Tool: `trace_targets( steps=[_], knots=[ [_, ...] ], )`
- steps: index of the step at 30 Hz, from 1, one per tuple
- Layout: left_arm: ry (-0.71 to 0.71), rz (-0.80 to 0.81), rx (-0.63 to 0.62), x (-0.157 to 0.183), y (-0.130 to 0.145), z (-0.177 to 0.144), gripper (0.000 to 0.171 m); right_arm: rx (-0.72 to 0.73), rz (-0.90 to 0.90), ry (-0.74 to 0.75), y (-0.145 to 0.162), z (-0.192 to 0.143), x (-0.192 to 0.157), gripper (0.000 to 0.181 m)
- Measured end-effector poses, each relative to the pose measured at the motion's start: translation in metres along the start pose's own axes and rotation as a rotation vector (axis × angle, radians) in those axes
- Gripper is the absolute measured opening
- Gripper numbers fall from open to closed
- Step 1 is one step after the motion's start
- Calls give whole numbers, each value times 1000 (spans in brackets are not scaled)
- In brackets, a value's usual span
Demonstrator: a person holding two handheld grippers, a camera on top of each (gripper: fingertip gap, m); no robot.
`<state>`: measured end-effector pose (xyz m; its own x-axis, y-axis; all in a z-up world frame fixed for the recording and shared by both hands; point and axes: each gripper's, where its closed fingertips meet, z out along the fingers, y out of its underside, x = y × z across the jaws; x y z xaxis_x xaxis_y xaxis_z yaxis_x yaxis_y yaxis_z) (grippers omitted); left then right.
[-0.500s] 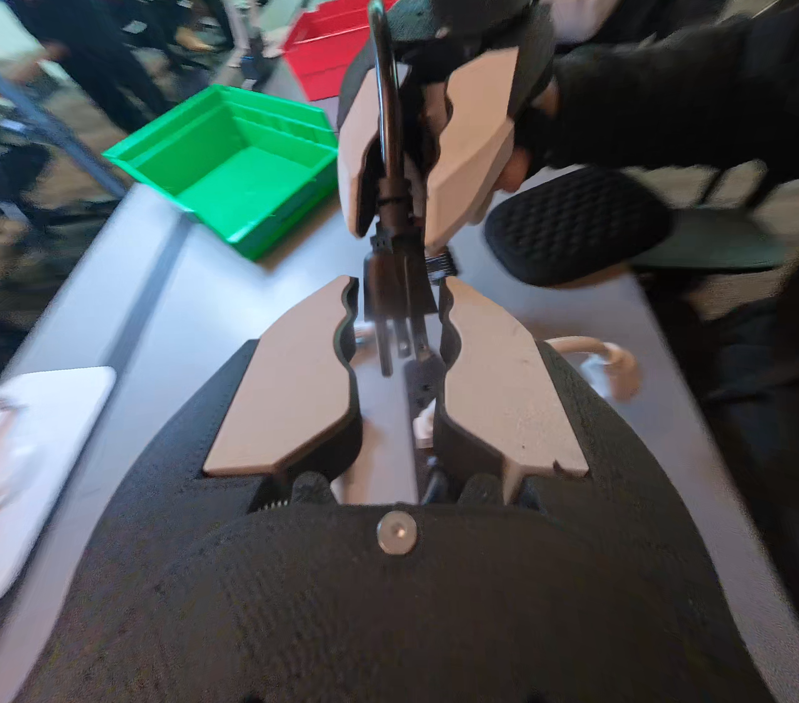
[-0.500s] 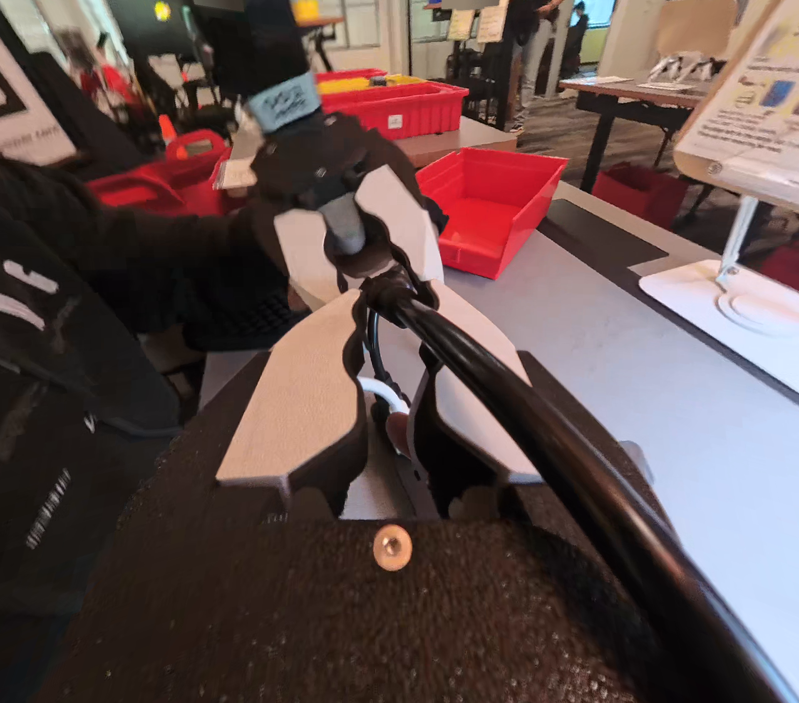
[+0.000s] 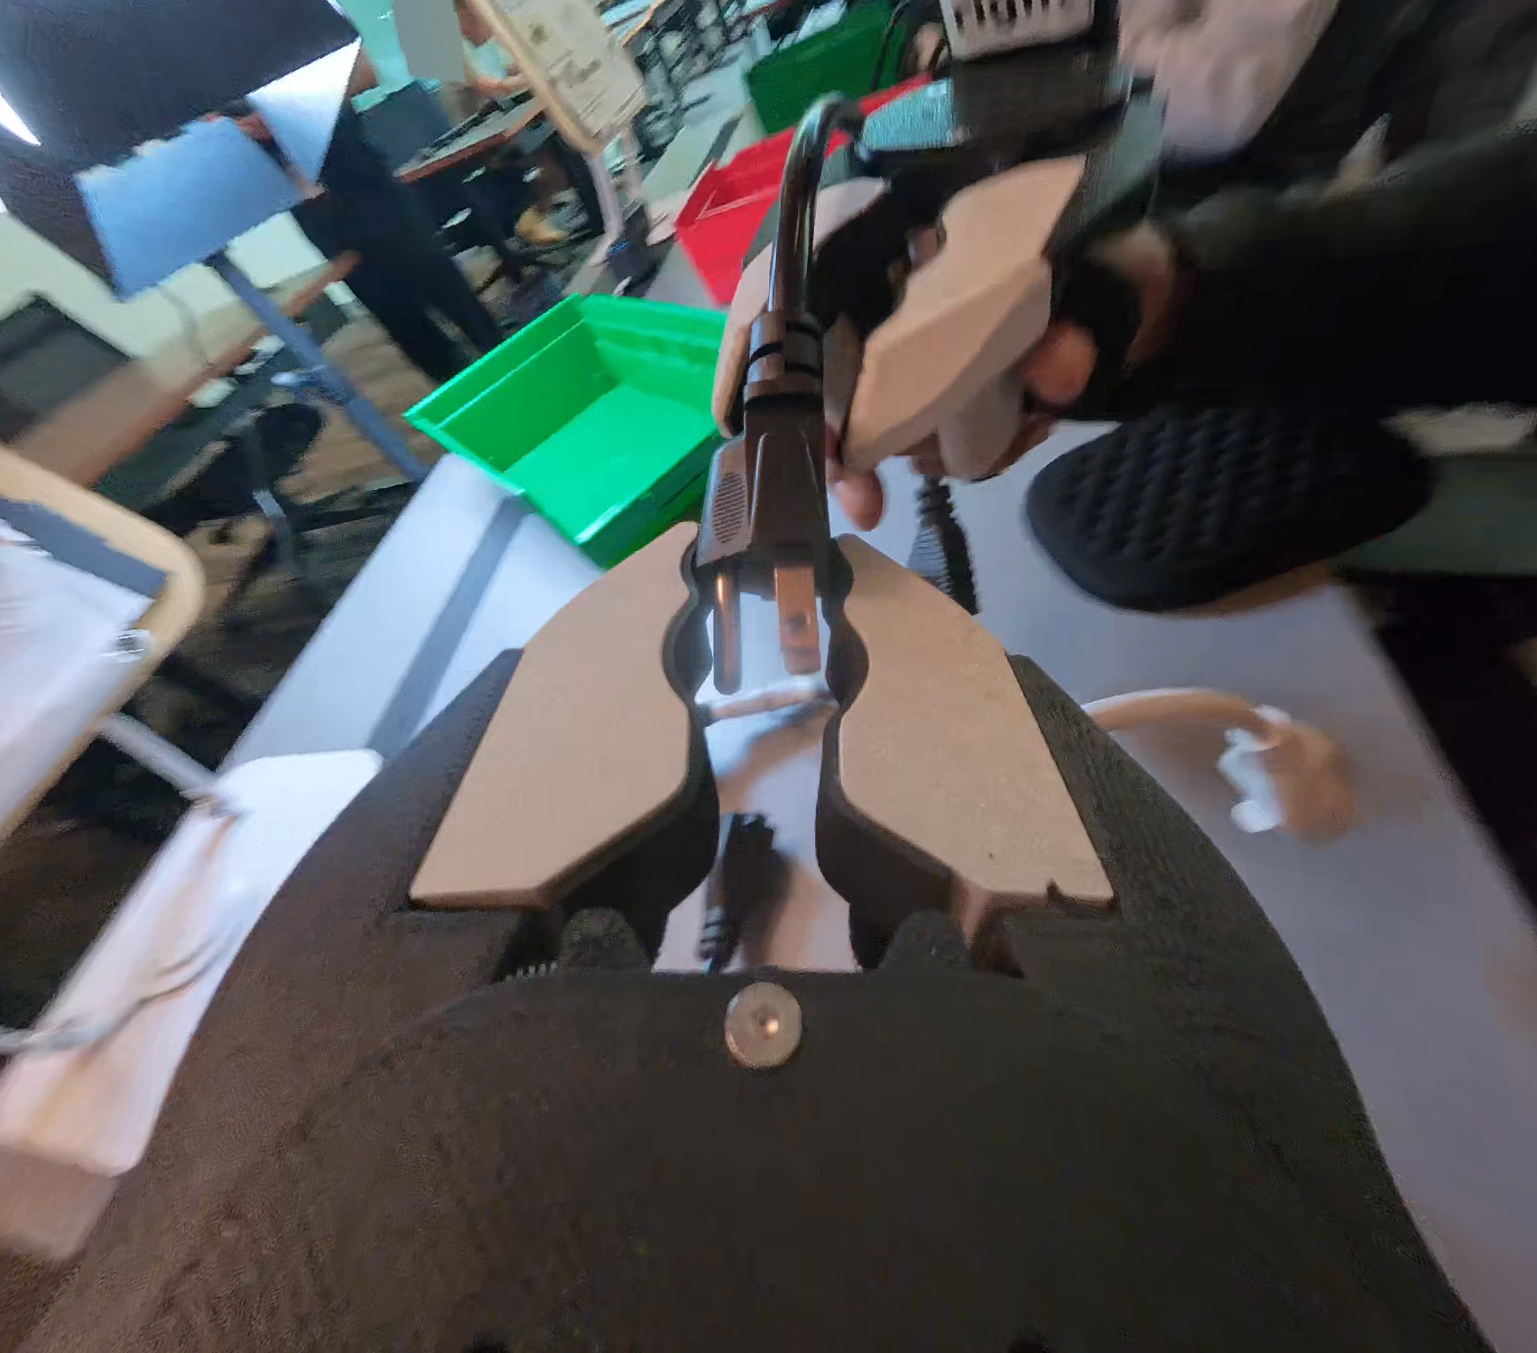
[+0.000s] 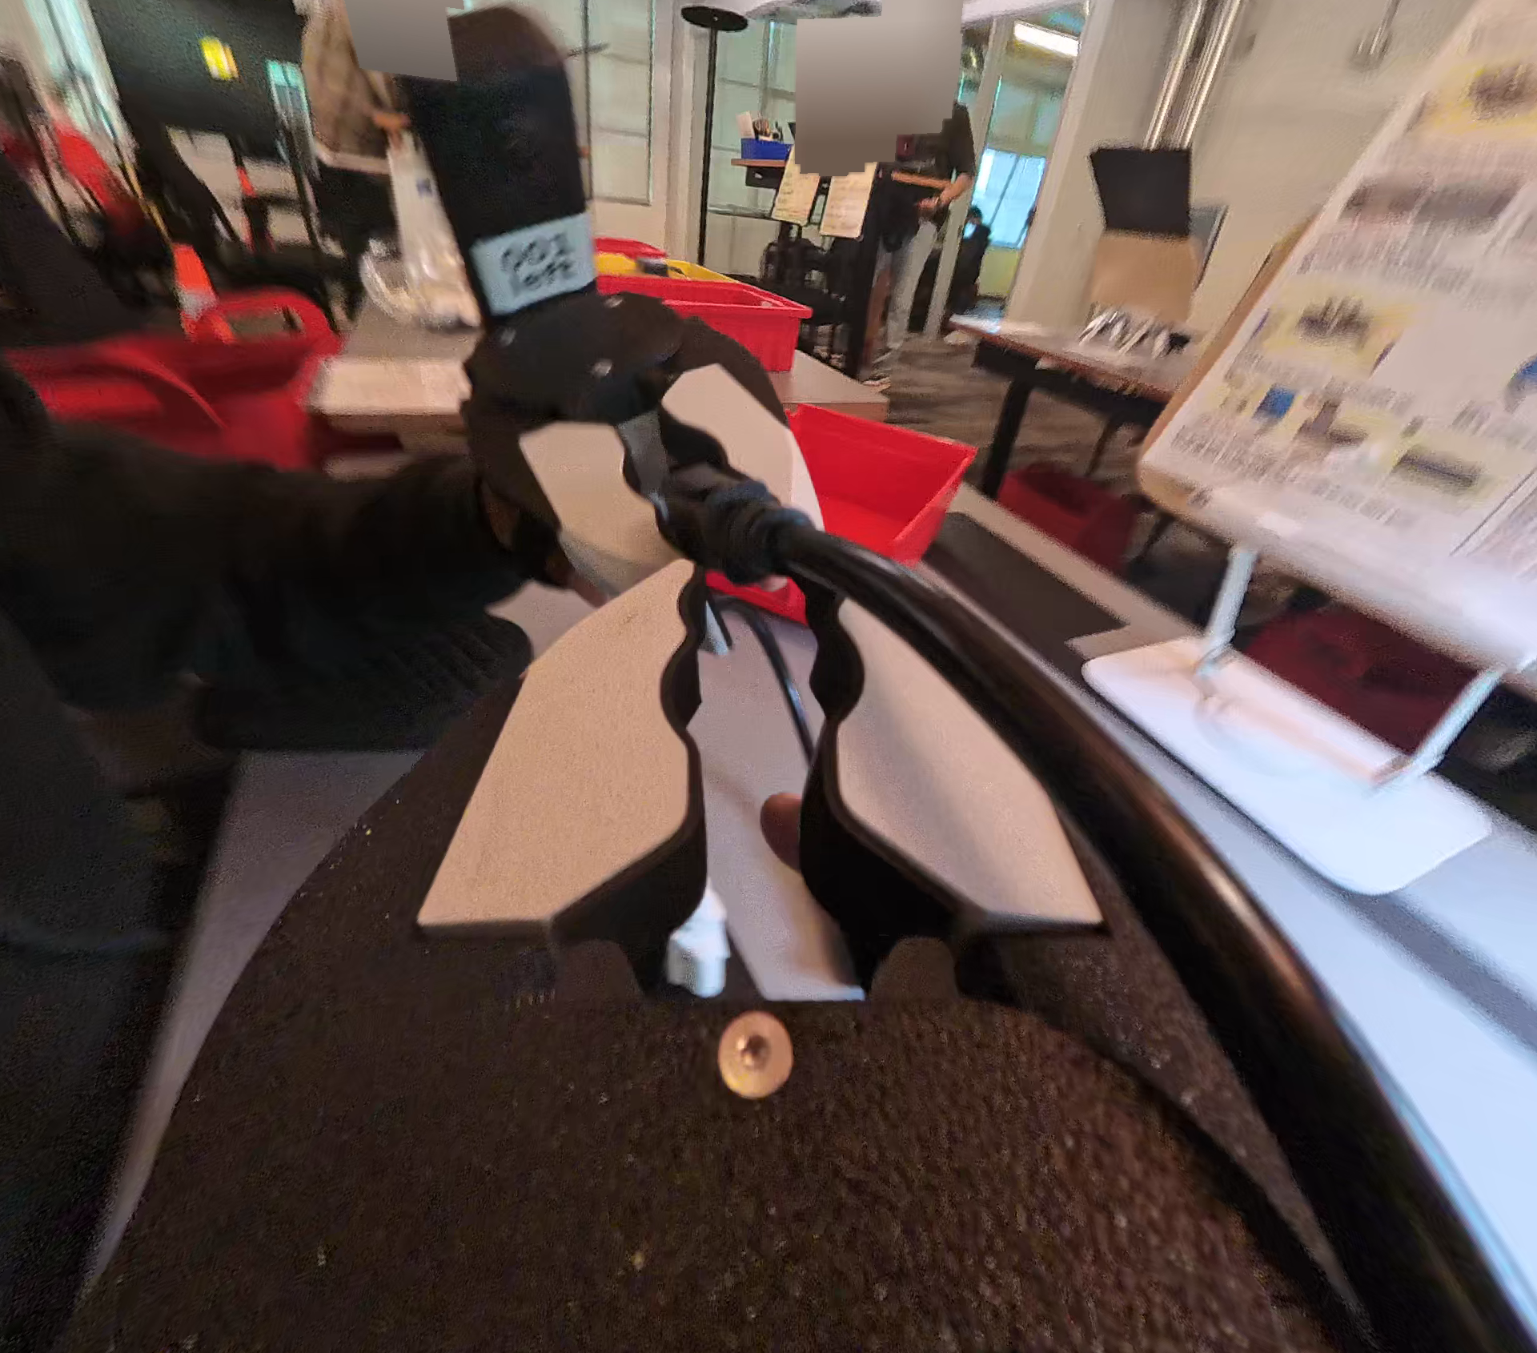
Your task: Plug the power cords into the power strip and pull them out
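At twelve o'clock in the left wrist view, the black plug (image 3: 761, 481) is clamped between the tips of the left gripper (image 3: 761, 581), prongs pointing back toward the camera, while the right gripper (image 4: 753, 614) stands parted around its cord (image 4: 956, 639), so the handover is best finished with the plug kept square; no power strip is visible.

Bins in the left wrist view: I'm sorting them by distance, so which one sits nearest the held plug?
The green bin, open and empty on the table just behind the black plug. The red bin lies farther back.
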<state>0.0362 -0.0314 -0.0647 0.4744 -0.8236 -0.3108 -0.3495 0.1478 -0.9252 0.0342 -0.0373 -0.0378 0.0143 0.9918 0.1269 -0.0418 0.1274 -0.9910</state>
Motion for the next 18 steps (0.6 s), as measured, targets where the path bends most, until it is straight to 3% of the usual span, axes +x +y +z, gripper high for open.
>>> trace_targets(
  steps=[3, 5, 8, 11, 13, 16, 18],
  knots=[
    [100, -141, 123, -1, -20, -13, 23, -86, -137, -43, 9, 2, -15, 34],
    [132, -204, 209, -7, -34, -27, 11, -95, -44, -144, 16, 2, -37, 38],
    [112, -219, 220, -19, -36, -40, 11, -92, 123, -373, 23, -8, -91, 42],
    [131, -241, 271, -23, -43, -50, 0, -76, 77, -469, 21, -34, -121, 37],
    [126, -237, 271, -27, -46, -54, 0, -84, -6, -388, 20, -51, -111, 30],
    [115, -234, 249, -30, -41, -54, 0, -80, -49, -127, 20, -74, -57, 23],
    [116, -240, 229, -31, -36, -52, 0, -164, -86, 1, 38, -85, -24, 27]
  ],
)
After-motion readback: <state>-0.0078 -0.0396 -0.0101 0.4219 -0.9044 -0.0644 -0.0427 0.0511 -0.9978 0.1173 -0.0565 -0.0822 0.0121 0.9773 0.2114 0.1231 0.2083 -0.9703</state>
